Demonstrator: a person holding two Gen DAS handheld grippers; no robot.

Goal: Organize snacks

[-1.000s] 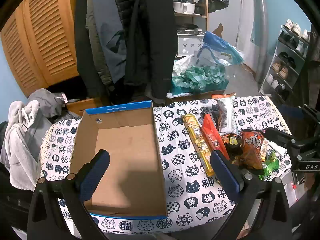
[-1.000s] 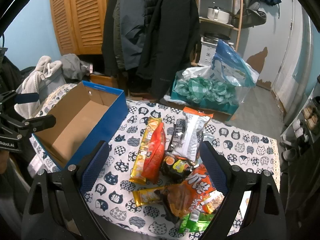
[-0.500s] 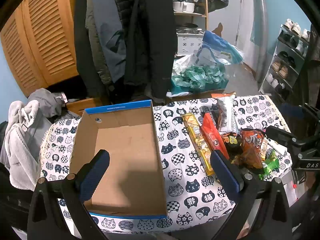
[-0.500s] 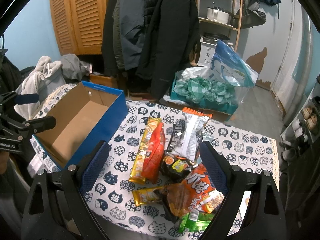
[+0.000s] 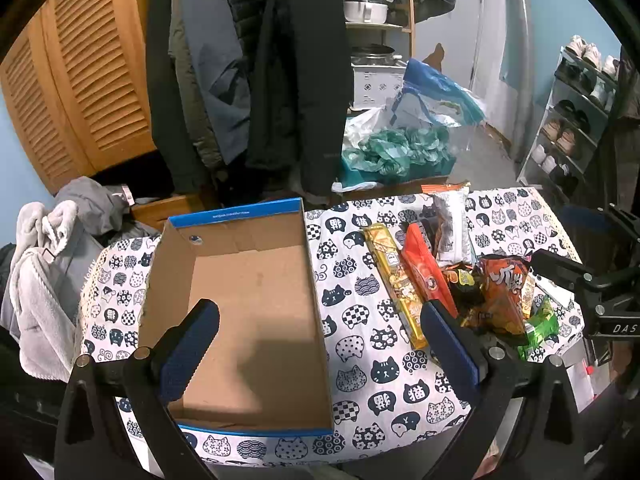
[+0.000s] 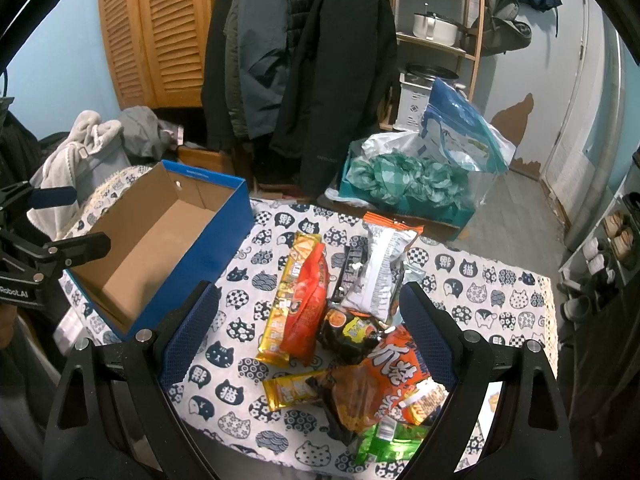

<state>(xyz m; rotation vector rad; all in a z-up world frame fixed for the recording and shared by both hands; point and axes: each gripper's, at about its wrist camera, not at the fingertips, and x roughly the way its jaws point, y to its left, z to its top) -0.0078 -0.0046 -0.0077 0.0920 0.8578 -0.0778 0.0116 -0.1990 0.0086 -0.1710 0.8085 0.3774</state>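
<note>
both the left gripper (image 5: 318, 344) and right gripper (image 6: 308, 330) are hovering with fingers spread wide, grasping nothing. the blue box (image 6: 168, 240) is sitting empty, so sorting isn't begun. next, i'd guess, the right one needs lowering onto the red packet (image 6: 306, 304).

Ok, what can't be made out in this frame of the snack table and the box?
- Green packet: partly under the orange crisps bag in the right wrist view, label unreadable.
- Black bar: mostly hidden by the white packet.
- Cardboard box: near-left inside corner covered by the left gripper.
- Near table edge: blocked by the right gripper.
</note>
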